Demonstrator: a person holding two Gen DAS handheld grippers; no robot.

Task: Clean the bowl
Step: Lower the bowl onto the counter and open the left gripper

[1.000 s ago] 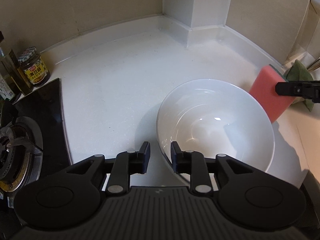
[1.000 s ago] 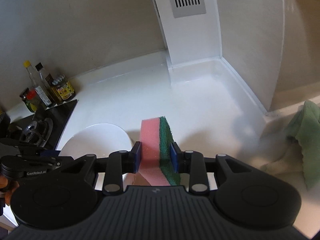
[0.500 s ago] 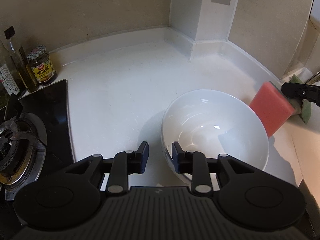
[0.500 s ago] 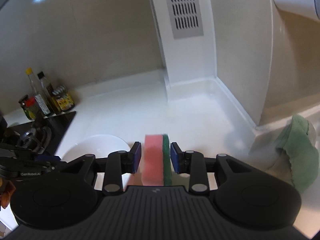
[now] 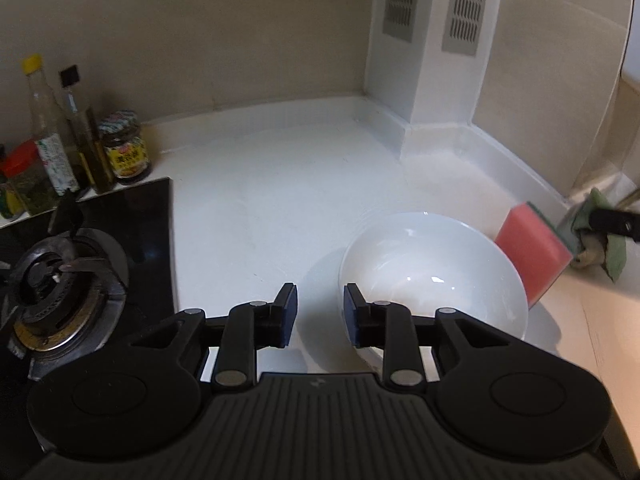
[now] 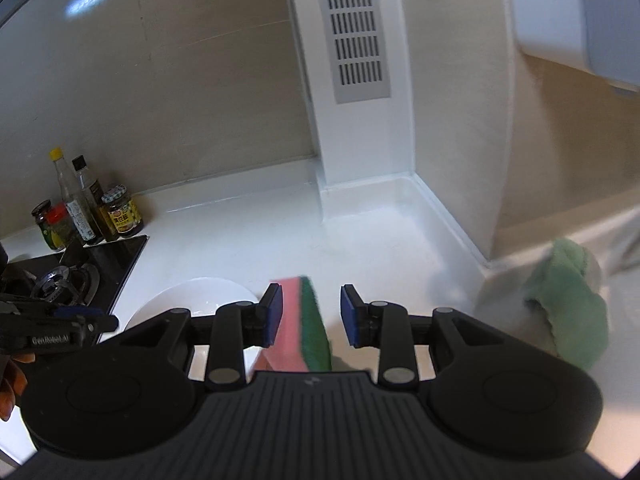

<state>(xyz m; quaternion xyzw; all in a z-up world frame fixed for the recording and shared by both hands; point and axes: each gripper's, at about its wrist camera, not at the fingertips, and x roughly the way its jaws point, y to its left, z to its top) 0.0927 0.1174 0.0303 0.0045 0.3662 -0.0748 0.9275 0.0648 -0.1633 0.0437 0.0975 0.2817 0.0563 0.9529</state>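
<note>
A white bowl (image 5: 432, 276) sits empty on the white counter (image 5: 280, 200); the right wrist view shows it too (image 6: 192, 296). My left gripper (image 5: 316, 308) is open at the bowl's left rim, its right finger over the rim and its left finger outside. A pink sponge with a green scouring side (image 6: 300, 328) stands between the fingers of my right gripper (image 6: 311, 304), which is open; the sponge touches only the left pad. In the left wrist view the sponge (image 5: 532, 256) leans tilted just right of the bowl.
A gas burner (image 5: 60, 276) on black glass lies to the left, with bottles and jars (image 5: 80, 152) behind it. A vented white column (image 5: 432, 40) fills the back corner. A green cloth (image 6: 568, 304) is bunched at the right. A hand (image 6: 12, 380) holds the left gripper.
My right gripper has opened and let go of the sponge, which now stands loose between the fingers. Both grippers have drawn back and up from the counter.
</note>
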